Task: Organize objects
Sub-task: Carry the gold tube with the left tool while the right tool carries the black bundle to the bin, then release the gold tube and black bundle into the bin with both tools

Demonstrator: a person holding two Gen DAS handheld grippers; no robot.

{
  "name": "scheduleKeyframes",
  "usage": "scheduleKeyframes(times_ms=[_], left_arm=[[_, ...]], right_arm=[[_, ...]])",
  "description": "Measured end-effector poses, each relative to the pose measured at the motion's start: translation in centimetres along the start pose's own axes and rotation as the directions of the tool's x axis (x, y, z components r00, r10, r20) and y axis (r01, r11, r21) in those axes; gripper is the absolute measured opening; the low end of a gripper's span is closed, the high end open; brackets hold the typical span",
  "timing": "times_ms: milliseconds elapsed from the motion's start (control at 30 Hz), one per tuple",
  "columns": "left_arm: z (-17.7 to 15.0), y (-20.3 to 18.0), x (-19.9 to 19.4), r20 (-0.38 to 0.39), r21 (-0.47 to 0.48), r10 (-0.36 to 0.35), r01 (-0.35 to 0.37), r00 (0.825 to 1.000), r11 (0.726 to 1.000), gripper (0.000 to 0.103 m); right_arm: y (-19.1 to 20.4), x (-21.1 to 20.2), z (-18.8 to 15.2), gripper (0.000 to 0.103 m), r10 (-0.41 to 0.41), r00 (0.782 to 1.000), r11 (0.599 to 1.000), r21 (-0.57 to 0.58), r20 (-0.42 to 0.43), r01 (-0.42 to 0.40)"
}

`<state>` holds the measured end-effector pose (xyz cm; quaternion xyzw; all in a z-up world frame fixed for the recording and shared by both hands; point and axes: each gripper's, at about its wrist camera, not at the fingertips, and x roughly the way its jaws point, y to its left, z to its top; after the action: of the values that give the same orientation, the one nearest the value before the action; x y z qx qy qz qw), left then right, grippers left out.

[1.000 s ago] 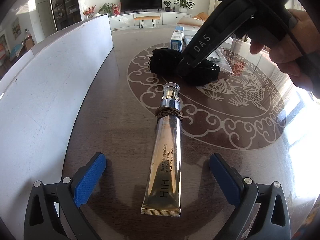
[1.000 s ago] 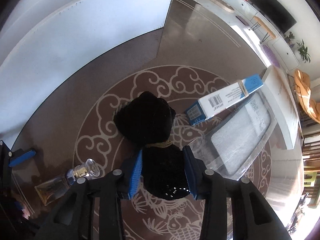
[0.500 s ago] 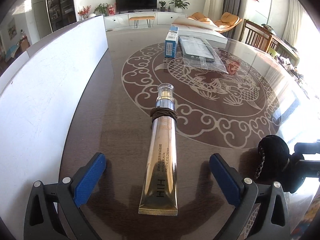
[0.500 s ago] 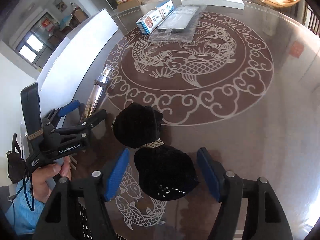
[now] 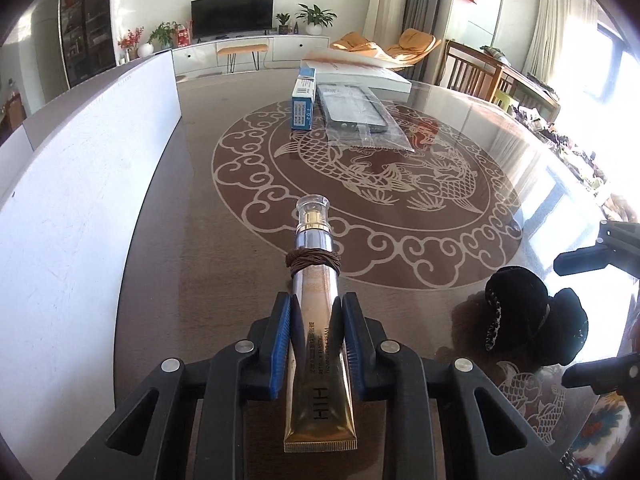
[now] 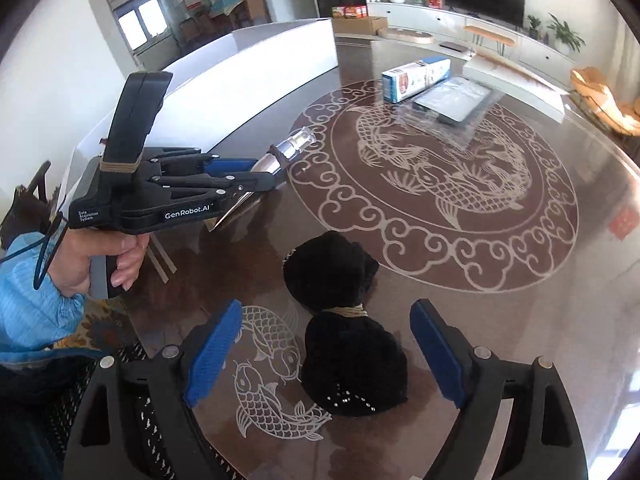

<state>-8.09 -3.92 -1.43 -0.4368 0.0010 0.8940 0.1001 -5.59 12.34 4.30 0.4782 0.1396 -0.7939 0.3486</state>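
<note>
A gold cream tube (image 5: 318, 340) with a clear cap and a brown band lies on the round table, cap pointing away. My left gripper (image 5: 317, 326) is shut on the tube's middle; it also shows in the right wrist view (image 6: 256, 178). A black bundled cloth (image 6: 346, 328), tied at its waist with string, lies on the table near the front edge. My right gripper (image 6: 324, 354) is open, its blue pads on either side of the bundle without touching it. The bundle also shows in the left wrist view (image 5: 532, 320).
A blue-and-white box (image 5: 303, 100) and a bagged dark flat item (image 5: 360, 116) lie at the far side of the table. A white board (image 5: 80, 184) stands along the left edge. A white flat box (image 5: 360, 72) sits behind them.
My left gripper has shut on the cream tube. My right gripper carried the black bundle from the table's middle to the near edge, let it go and opened wide.
</note>
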Motion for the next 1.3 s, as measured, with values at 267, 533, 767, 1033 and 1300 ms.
scheduleKeyframes(times_ms=[267, 533, 767, 1033, 1300], left_arm=[[-2.3, -0.8, -4.8, 0.110, -0.056, -0.034, 0.040, 0.993, 0.998, 0.025], [-2.1, 2.5, -13.7, 0.294, -0.179, -0.059, 0.115, 0.954, 0.977, 0.025], [-1.5, 11.1, -20.6, 0.337, -0.293, 0.086, 0.018, 0.938, 0.956, 0.025], [-3.7, 21.8, -18.5, 0.085, -0.414, 0.309, -0.248, 0.947, 0.876, 0.027], [-6.0, 22.4, -16.8, 0.048, -0.480, 0.348, -0.284, 0.936, 0.830, 0.088]], right_arm=[[0.3, 2.6, 0.5, 0.031, -0.069, 0.994, 0.996, 0.046, -0.080, 0.073], [2.7, -2.9, 4.0, 0.031, -0.088, 0.995, 0.990, 0.115, 0.051, 0.082], [9.3, -2.7, 13.2, 0.031, 0.094, 0.979, 0.988, 0.104, 0.180, -0.113], [21.0, 4.5, 21.7, 0.032, 0.277, 0.947, 0.958, 0.022, 0.162, -0.285], [22.2, 7.2, 20.8, 0.078, 0.257, 0.948, 0.964, 0.026, 0.186, -0.266]])
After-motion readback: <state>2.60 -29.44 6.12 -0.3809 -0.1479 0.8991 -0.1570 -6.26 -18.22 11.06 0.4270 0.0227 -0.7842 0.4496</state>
